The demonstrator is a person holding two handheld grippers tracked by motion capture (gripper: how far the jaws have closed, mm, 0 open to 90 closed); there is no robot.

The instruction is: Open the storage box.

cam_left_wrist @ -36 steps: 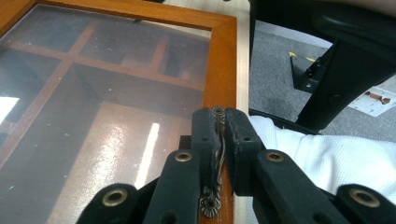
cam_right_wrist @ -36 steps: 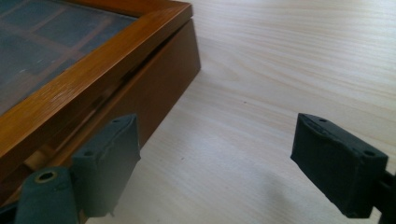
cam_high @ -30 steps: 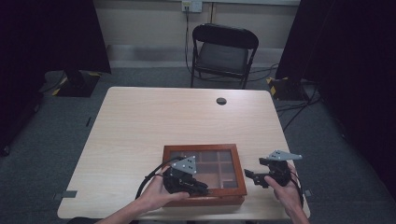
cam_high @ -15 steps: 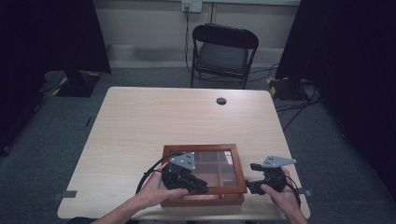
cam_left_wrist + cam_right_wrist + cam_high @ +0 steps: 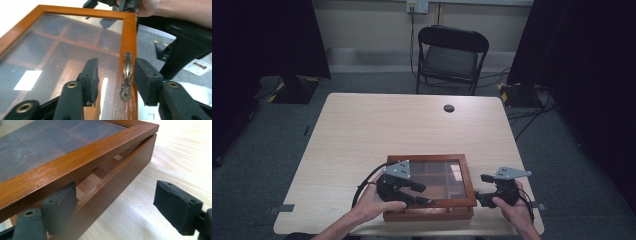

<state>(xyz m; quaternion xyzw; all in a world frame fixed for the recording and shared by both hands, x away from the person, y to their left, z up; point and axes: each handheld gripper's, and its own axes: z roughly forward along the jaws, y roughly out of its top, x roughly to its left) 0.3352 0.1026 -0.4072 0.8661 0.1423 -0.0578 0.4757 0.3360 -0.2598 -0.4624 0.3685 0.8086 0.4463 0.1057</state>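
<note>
- The wooden box (image 5: 429,192) sits at the near edge of the table (image 5: 362,135), roughly at 6 o'clock on the tabletop, between your two hands.
- Its glass lid (image 5: 432,177) is raised a crack: in the right gripper view a gap shows between the lid frame (image 5: 75,157) and the box wall (image 5: 120,182), with the wooden dividers visible inside.
- Expect the box to be stiff and fairly heavy for its size. The glass pane is the fragile part, and its smooth face will likely give the pads no purchase, so keep them off it.
- Your best hold is probably the wooden frame or the brass handle (image 5: 127,75) on the lid's front rail; the varnished wood looks somewhat slick, so a square grip matters.
- Your left gripper (image 5: 409,192) lies over the box's near-left part. Its jaws have just been opening and now stand spread either side of the front rail, the handle between them and nearer the right-hand pad (image 5: 147,80). Neither pad presses on it.
- Your right gripper (image 5: 489,192) rests just off the box's right side, at 3 o'clock from it. Its jaws are spread wide: one pad (image 5: 60,207) sits at the gap under the lid edge, the other (image 5: 176,206) hangs over bare table, clear of the box.
- If either hand slips, the lid would likely drop onto the base, so lower it gently.
</note>
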